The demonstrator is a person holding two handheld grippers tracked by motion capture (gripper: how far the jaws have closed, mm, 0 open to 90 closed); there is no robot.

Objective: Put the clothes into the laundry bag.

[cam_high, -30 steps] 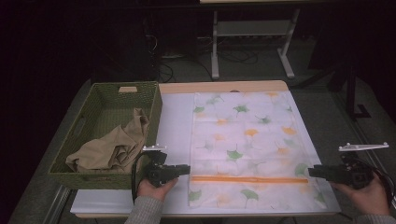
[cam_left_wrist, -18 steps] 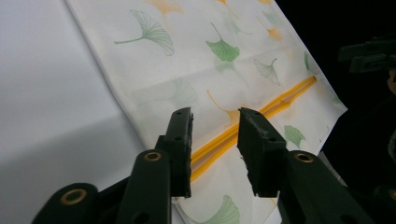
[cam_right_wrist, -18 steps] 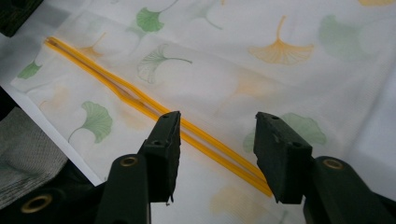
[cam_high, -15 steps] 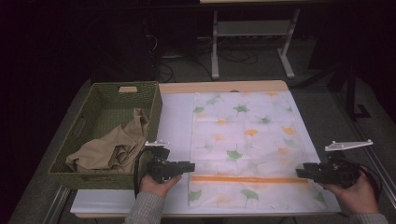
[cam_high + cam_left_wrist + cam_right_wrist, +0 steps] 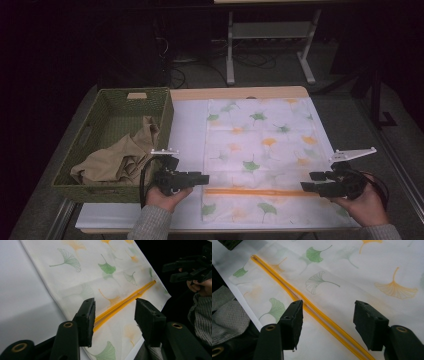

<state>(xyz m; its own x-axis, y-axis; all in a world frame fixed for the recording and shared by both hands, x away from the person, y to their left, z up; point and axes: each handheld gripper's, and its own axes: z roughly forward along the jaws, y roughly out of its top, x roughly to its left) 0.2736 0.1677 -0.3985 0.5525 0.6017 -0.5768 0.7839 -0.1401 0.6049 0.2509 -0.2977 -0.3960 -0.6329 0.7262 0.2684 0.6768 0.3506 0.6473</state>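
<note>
both grippers parted and empty right now. left gripper (image 5: pixel 206 178) hovering at the near left edge of the leaf-print cloth (image 5: pixel 260 150), jaws just been opening, nothing between them but air. orange stripe (image 5: pixel 120 305) running away straight ahead of its tips, cloth edge just under the left-hand pad (image 5: pixel 88 315). right gripper (image 5: pixel 306 182) over the opposite end, jaws also just been widening, the orange stripe (image 5: pixel 312 307) passing beneath and between the two pads, untouched.

cloth lying flat on the white table top (image 5: pixel 187 125), spread out ahead of both tools, well apart from the green basket (image 5: pixel 90 145) off beyond the left gripper (tan garment (image 5: pixel 120 157) heaped inside it).

risks from here, as a judgement: closing too high above the fabric and pinching nothing, since thin cloth flat on a smooth top gives little to bite. pinching a single layer at one end and a double at the other, leaving a skewed fold. uneven lifts dragging the whole sheet sideways and wrinkling it. left cable trailing close to the basket rim, possible snag on a wide swing.
</note>
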